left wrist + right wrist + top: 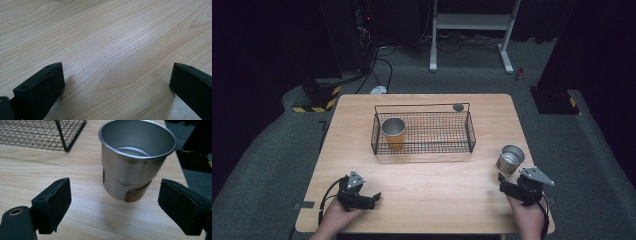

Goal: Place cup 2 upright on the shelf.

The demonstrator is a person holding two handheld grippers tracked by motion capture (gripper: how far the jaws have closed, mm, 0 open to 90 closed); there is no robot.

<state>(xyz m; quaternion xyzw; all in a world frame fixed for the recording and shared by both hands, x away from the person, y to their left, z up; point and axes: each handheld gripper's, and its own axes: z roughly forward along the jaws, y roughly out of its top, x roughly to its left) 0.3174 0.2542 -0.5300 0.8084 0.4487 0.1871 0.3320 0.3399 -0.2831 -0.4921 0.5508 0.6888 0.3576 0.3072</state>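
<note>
1. Two steel cups were in play: one stood upright inside the wire basket (422,131) at its left end, the cup in the basket (393,131), and the other, the loose cup (510,159), sat on the table (437,195) outside the basket, off its right end and near the table's right edge.
2. My right gripper (512,186) was by far the nearer hand to the loose cup; in the high view it sat just behind it on my side, close but apart.
3. In the right gripper view the loose cup (136,160) stood straight ahead of the jaws and a little right of centre, mouth up, its axis vertical, with the basket's corner (65,135) off to the upper left.
4. The right gripper's jaws were spread wide, empty, one on each side of the cup's line but not yet around it.
5. I judged the coming move to be a short push forward so the jaws straddle the cup's lower wall.
6. My left gripper (371,199) rested near the table's front left, well apart from both cups; in the left gripper view its jaws stood wide over bare wood (112,50), holding nothing.
</note>
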